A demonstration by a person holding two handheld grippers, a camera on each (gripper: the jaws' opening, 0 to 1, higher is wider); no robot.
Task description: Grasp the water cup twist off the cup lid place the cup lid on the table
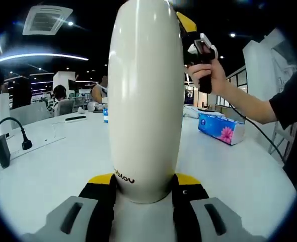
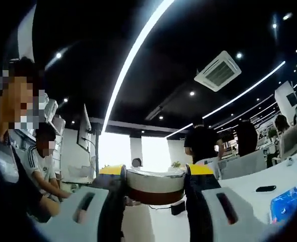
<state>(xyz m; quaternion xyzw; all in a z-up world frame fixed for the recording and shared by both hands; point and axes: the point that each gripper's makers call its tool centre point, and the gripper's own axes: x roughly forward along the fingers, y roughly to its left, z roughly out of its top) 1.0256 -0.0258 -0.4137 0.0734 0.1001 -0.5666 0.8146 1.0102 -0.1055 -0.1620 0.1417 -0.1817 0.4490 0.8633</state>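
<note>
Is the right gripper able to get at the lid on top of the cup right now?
Probably yes. In the right gripper view the right gripper already has its jaws on either side of the lid, nothing between. The left gripper holds the cup low down, leaving the top free.

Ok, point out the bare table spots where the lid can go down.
Bare table lies left of the water cup, bordered by the cable plug. Another open stretch sits right of the cup, before the tissue box. Far edge is crowded. The right tongs hold the cup lid.
</note>
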